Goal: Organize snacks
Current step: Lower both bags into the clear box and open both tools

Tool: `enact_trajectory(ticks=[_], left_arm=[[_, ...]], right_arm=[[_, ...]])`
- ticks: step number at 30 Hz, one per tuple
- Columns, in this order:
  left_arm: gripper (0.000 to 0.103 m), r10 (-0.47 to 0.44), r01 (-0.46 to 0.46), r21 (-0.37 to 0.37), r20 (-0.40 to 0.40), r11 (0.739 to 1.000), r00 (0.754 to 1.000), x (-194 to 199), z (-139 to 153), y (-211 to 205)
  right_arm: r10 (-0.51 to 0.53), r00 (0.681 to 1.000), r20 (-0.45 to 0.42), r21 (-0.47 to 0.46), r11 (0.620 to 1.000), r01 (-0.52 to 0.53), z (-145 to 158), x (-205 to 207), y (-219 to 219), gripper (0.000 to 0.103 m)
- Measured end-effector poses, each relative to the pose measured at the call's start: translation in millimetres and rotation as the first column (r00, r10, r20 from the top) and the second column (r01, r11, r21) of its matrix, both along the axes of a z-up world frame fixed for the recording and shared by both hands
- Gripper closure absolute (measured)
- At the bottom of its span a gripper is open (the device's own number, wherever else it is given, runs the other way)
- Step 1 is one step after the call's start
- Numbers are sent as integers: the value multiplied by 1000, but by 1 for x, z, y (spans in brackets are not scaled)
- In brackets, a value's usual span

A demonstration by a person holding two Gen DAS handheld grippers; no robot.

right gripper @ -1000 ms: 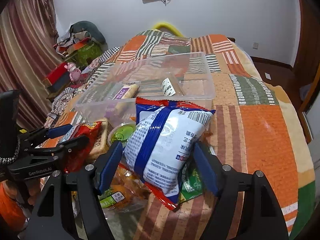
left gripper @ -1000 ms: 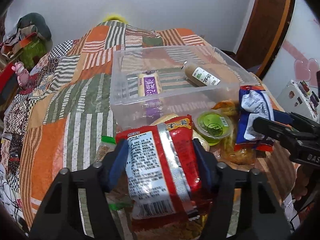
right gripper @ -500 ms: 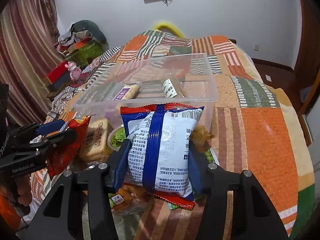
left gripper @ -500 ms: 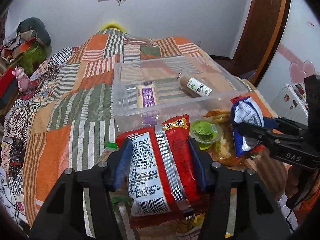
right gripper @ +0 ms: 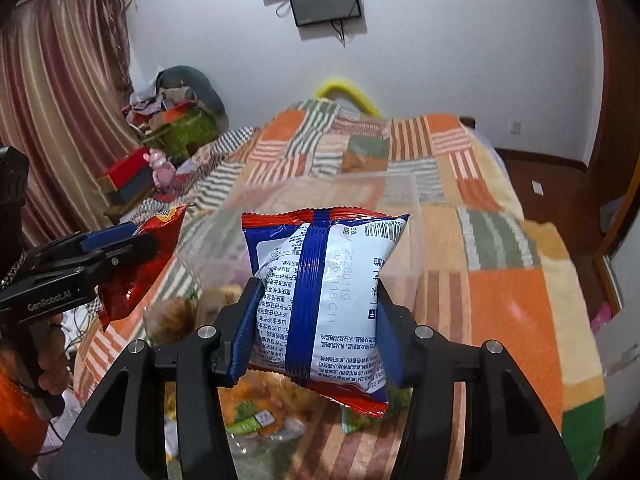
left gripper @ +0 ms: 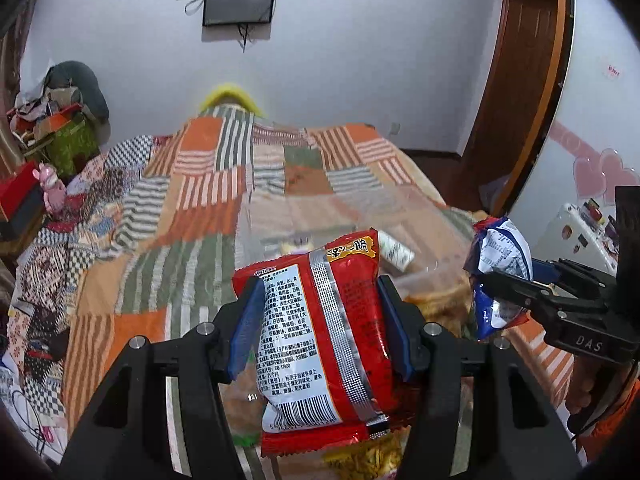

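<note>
My left gripper (left gripper: 318,324) is shut on a red snack packet (left gripper: 320,332) with a silver seam, held clear of the bed. My right gripper (right gripper: 314,324) is shut on a blue and white snack packet (right gripper: 320,300), also lifted. Each gripper shows in the other's view: the right gripper (left gripper: 516,284) with its blue and white snack packet (left gripper: 500,264) at the right edge, the left gripper (right gripper: 120,240) with the red snack packet (right gripper: 136,276) at the left. Behind both packets stands a clear plastic bin (right gripper: 400,200), blurred, holding a small bottle (left gripper: 394,250).
More wrapped snacks (right gripper: 256,412) lie on the patchwork bedspread (right gripper: 500,280) under the grippers. A cluttered pile with a pink toy (right gripper: 160,166) sits left of the bed. A wooden door (left gripper: 516,80) and a white appliance (left gripper: 580,236) stand to the right.
Both grippers closed on their packets and rose, lifting the red packet and the blue and white packet off the pile. The bin now sits lower behind them.
</note>
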State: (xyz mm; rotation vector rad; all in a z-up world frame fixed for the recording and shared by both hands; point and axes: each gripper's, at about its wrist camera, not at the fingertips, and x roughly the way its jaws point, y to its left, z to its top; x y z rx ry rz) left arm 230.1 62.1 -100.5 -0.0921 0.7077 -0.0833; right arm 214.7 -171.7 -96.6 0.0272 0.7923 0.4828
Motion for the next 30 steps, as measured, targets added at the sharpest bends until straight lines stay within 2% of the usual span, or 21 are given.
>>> enact_trajectory(ticks=[6,15,24,30], left_arm=[[47,17,-18,15,54,1000,998,13,19,1],[47,23,-24,23,42,999,999,48,18,1],[47,30,-30,10,-29,1000,999,84,-7,8],[47,24,-23,11,-84,1000,996,108,-28,10]], right_arm=[[1,998,61,3,1000,-1,16,16,10,55],[14,994,105,-8,1000,-13,23,44,32,55],[26,999,45,-41,999,-24,0,72,49,54],[40,999,-19,-109,993,-42,-17,88,60,54]])
